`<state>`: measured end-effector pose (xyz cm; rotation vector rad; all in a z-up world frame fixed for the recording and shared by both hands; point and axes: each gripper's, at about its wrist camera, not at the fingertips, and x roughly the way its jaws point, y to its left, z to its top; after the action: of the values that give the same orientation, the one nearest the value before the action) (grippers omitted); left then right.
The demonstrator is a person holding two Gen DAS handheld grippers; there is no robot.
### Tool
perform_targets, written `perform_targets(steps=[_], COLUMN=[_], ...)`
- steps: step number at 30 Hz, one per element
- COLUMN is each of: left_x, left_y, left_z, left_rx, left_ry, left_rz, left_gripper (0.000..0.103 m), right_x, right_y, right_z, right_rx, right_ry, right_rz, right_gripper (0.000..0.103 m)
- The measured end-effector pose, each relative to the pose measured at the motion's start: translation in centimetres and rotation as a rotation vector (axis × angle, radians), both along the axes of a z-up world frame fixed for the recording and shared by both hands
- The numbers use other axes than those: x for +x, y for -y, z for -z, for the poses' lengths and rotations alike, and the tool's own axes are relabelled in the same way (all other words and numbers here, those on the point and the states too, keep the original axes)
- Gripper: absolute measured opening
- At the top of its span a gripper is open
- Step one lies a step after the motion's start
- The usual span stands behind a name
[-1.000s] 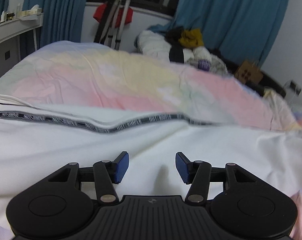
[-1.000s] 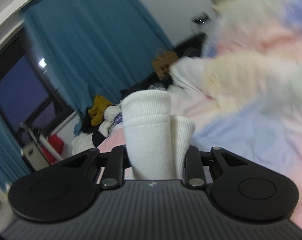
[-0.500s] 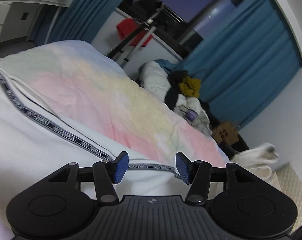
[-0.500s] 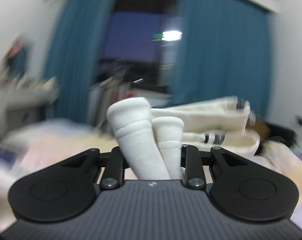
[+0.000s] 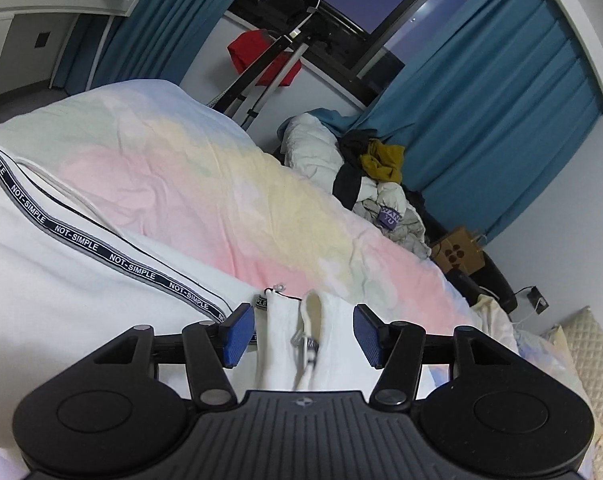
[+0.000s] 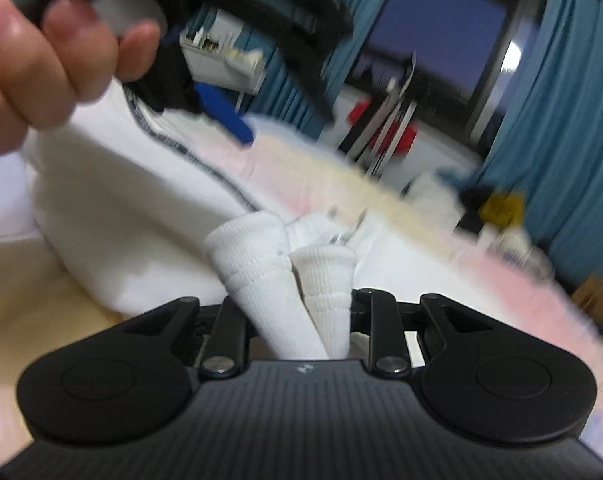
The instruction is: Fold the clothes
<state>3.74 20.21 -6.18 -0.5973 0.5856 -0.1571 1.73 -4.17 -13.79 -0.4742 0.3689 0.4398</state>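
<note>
Between the wide-spread pads of the left gripper (image 5: pixel 303 335) stands a fold of the white garment (image 5: pixel 81 280) (untouched by either pad). Ribbed cuffs (image 6: pixel 285 276) fill the right gripper (image 6: pixel 297 320), clamped between its fingers.

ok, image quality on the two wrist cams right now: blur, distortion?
Left wrist: sharp, tape lettering legible, strong fisheye bending of the window frame. Right wrist: motion-blurred background and hand; the ribbed cuffs in the right claw stay fairly crisp.
</note>
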Motion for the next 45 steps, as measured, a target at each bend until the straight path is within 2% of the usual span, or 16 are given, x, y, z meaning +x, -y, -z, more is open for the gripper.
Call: perform_targets(steps=[3, 6, 11, 12, 14, 17, 21, 23, 26, 31, 33, 37, 40, 42, 43, 45], left_x=[-0.4, -1.7, -6.1, -7.1, -8.8, -11.0, -12.3, -12.7, -13.0, -14.4, -15.0, -14.3, -13.5, -12.9, -12.7, -11.9], left_y=[-0.3, -1.0, -3.8, -4.6, -6.6, -9.3, -11.5, -12.3, -13.5, -15.1, -15.6, -15.5, -16.3, -17.1, -17.3, -17.4], left_z=[0.0, -0.7, -2.4, -2.7, -3.0, -2.1, -0.8, -0.6, 0.2, 1.8, 2.4, 3.5, 4.2, 4.9, 5.1, 5.1], left_rx=[0.016, 0.03, 0.027, 0.032, 0.059, 0.077, 0.049, -0.011, -0.129, -0.33, -0.398, -0.396, -0.45, -0.476, -0.459, -0.384], left_ry=[-0.012, -0.018, 0.013, 0.018, 0.018, -0.023, -0.115, -0.107, -0.123, -0.137, -0.149, -0.249, -0.202, -0.184, -0.196, -0.21], left_rz=[-0.028, -0.056, -0.138, -0.163, -0.231, -0.355, -0.498, -0.539, -0.566, -0.633, -0.65, -0.599, -0.596, -0.636, -0.694, -0.753], left_gripper=[0.058, 0.059, 0.069, 0.07, 0.08, 0.081, 0.083, 0.095, 0.097, 0.097, 0.097, 0.095, 0.096, 0.093, 0.086, 0.082], right_x=[0.9, 1.2, 0.8, 0.5, 0.0, -1.1, -1.5, -0.7, 0.8, 4.6, 4.9, 5.1, 4.9, 4.8, 4.7, 4.6], right_y=[1.0, 1.8, 4.0, 4.5, 5.4, 7.0, 10.0, 11.7, 14.0, 14.6, 14.2, 13.4, 13.5, 13.3, 13.3, 13.0], right_z=[1.1, -0.5, -3.1, -3.7, -5.1, -6.9, -8.2, -7.6, -5.8, -0.5, 0.1, -0.2, -0.2, -0.2, 0.0, 0.3], right_rx=[0.06, 0.149, 0.304, 0.335, 0.395, 0.478, 0.467, 0.468, 0.466, 0.409, 0.418, 0.436, 0.432, 0.429, 0.431, 0.43], right_ry=[-0.057, -0.116, -0.259, -0.284, -0.334, -0.395, -0.288, -0.229, -0.181, -0.371, -0.369, -0.376, -0.366, -0.36, -0.358, -0.349], right_rz=[0.001, 0.005, -0.038, -0.049, -0.073, -0.095, 0.007, 0.069, 0.187, 0.381, 0.395, 0.419, 0.423, 0.429, 0.432, 0.436], right_gripper=[0.028, 0.032, 0.071, 0.074, 0.075, 0.075, 0.075, 0.075, 0.075, 0.075, 0.078, 0.078, 0.078, 0.079, 0.079, 0.079])
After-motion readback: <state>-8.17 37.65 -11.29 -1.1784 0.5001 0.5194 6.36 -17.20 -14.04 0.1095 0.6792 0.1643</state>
